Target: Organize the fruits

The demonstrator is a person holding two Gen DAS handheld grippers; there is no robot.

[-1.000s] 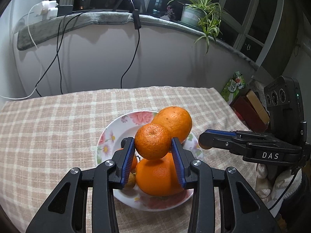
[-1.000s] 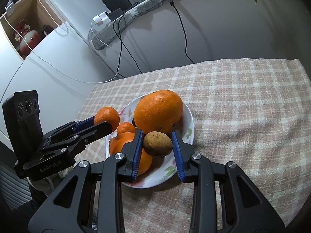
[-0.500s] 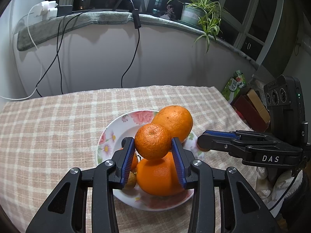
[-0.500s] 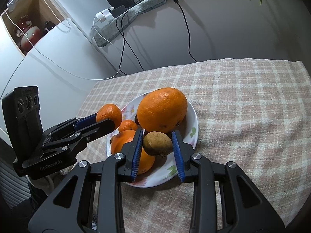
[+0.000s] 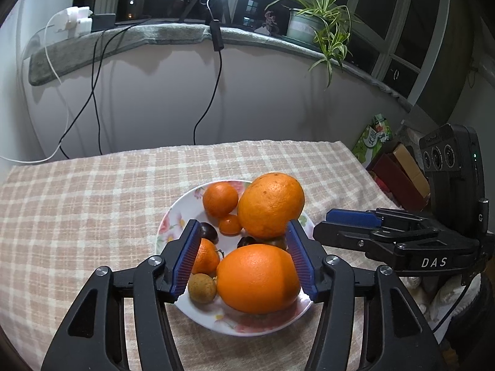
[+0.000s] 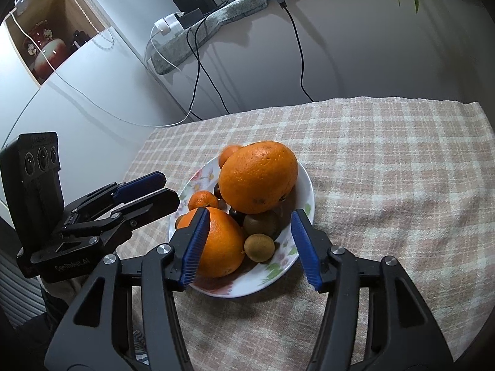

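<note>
A floral plate (image 5: 173, 216) on the checked tablecloth holds two big oranges (image 5: 258, 278) (image 5: 270, 204), small mandarins (image 5: 220, 199), dark plums (image 5: 208, 231) and brown kiwis (image 5: 201, 287). My left gripper (image 5: 244, 259) is open and empty, its jaws spread over the near orange. My right gripper (image 6: 250, 245) is open and empty over the plate (image 6: 304, 185), with a small kiwi (image 6: 259, 247) lying between its jaws. Each gripper shows in the other's view: the right (image 5: 352, 218), the left (image 6: 140, 185).
The tablecloth (image 5: 77, 198) covers the table up to a white wall with hanging cables (image 5: 213, 92). A ledge above bears a potted plant (image 5: 312, 24) and chargers. Boxes (image 5: 399, 176) stand off the table's right edge. A white cabinet (image 6: 62, 108) stands to the left.
Both grippers have opened. The left one let go of its mandarin, which now lies at the plate's far side. The right one let go of the kiwi, now resting on the plate.
</note>
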